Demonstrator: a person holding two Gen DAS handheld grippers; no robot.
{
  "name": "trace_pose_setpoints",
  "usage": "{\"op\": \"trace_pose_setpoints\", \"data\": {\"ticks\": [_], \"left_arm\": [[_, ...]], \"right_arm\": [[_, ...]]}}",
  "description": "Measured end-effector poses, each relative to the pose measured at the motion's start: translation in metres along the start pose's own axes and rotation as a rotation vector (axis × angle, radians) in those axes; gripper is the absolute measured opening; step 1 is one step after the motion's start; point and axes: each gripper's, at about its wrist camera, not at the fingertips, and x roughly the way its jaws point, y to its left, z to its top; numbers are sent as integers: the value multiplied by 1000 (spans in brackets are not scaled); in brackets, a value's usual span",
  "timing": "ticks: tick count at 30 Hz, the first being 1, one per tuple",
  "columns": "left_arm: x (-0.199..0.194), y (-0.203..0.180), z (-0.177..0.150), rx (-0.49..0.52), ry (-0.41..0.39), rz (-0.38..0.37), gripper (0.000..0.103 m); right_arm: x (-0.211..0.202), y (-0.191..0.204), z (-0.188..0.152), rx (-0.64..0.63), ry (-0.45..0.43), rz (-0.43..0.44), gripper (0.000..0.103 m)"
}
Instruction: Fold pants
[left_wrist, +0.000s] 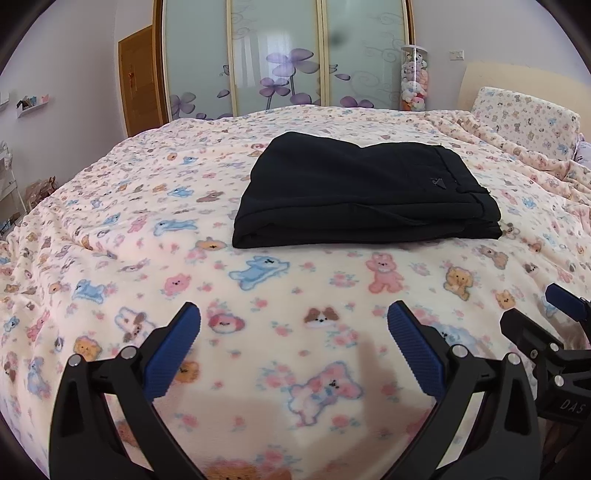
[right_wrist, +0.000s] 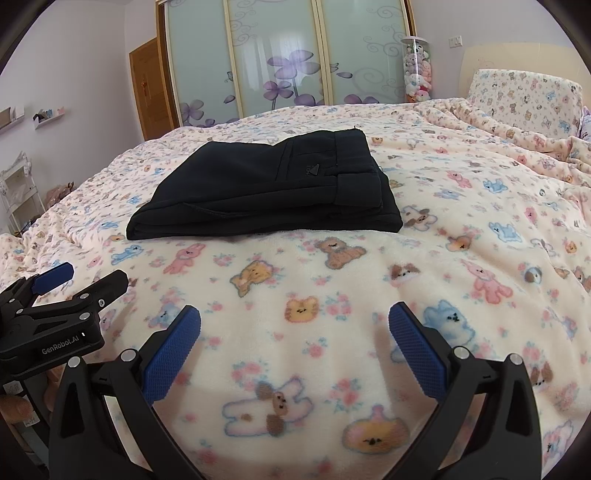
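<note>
the black pants (left_wrist: 365, 192) lie folded into a compact, layered rectangle on the blanket (left_wrist: 184, 229), roughly at the middle of the bed and well ahead of both grippers. the waistband end with its small dark tag points to the right, toward the pillow (left_wrist: 524, 118); the rounded fold edge faces the cameras, and the stacked layers show along that near side. in the right wrist view the pants (right_wrist: 266, 192) sit left of centre, with a pocket seam and the waistband visible on top.

the left gripper (left_wrist: 293, 325) hovers low over the blanket near its front edge, its blue-padded fingers (left_wrist: 173, 354) spread wide apart and holding nothing. the right gripper (right_wrist: 294, 325) is beside it in much the same pose, fingers (right_wrist: 417, 354) also wide apart and empty. each shows at the edge of the other's view: the right gripper (left_wrist: 554, 325) at the far right of the left wrist view, and the left gripper (right_wrist: 55, 299) at the far left of the right wrist view.

the blanket is cream fleece printed with pastel bears, rabbits and dogs. behind the bed stand frosted sliding doors (left_wrist: 280, 59) with purple flowers, a wooden door (left_wrist: 138, 77) to their left, and a clear tube (left_wrist: 414, 77) stacked with what look like small plush toys, though they are too small to be sure.
</note>
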Motion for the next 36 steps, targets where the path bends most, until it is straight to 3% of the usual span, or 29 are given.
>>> {"op": "trace_pose_setpoints", "data": {"ticks": [36], "left_arm": [[1, -1, -1, -8, 12, 7, 101]], "right_arm": [[2, -3, 0, 1, 5, 3, 102]]}}
